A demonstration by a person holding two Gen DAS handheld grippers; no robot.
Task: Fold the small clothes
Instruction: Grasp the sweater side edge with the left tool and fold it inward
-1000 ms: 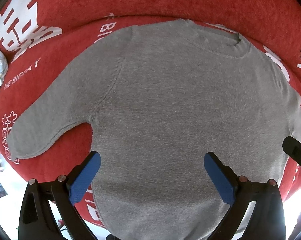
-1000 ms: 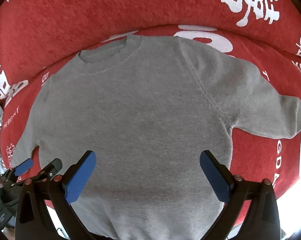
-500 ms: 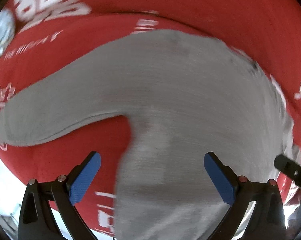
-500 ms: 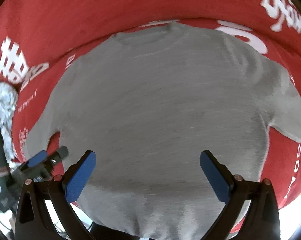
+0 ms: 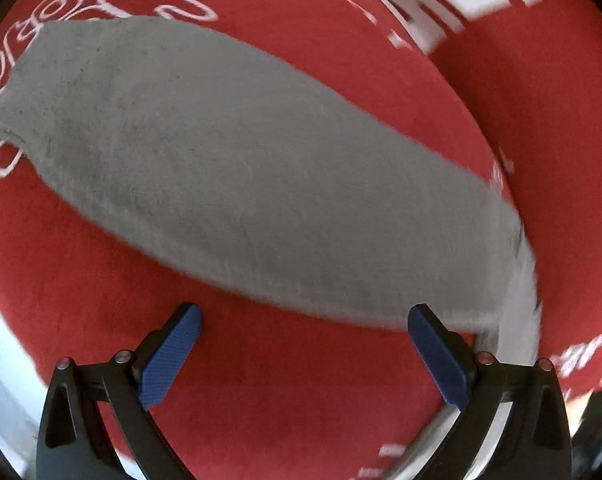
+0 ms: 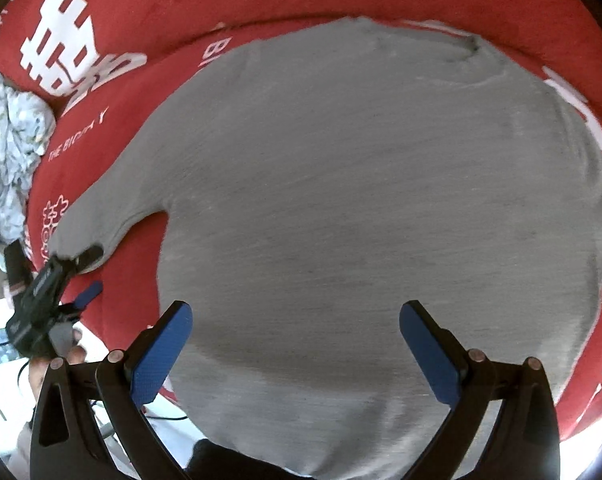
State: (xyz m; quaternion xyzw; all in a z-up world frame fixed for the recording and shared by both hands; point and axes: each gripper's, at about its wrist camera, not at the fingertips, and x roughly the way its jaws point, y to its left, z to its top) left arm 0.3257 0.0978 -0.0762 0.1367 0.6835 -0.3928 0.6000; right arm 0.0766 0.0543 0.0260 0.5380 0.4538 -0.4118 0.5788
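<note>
Left wrist view: the left gripper (image 5: 303, 344) has swung away from the body of the grey sweater (image 6: 361, 216) and now faces its left sleeve (image 5: 237, 168), which fills the picture where a second ago the whole garment lay. Its jaws stand wide apart and hold nothing; the two blue pads (image 5: 169, 360) hover just short of the sleeve's near edge, over bare red cover. The picture is smeared with motion toward the right.

In the right wrist view the left gripper shows small at the left, its tips at the sleeve's cuff (image 6: 81, 248), near the left edge of the red cover (image 6: 221, 4). The right gripper (image 6: 295, 348) hangs over the lower body of the sweater, jaws fully spread and empty, and has drifted little.

To my eye this shift means the folding begins with the left sleeve, to be pinched and brought across the chest; nothing is folded yet.

The sweater lies flat, front up, neckline toward the far edge. It is soft, fuzzy knit, matte, with a ribbed round collar (image 6: 433, 44). The cover is plush red fabric printed with bold white characters (image 6: 73, 56). A crumpled pale patterned cloth (image 6: 9, 152) sits beyond the left edge.
</note>
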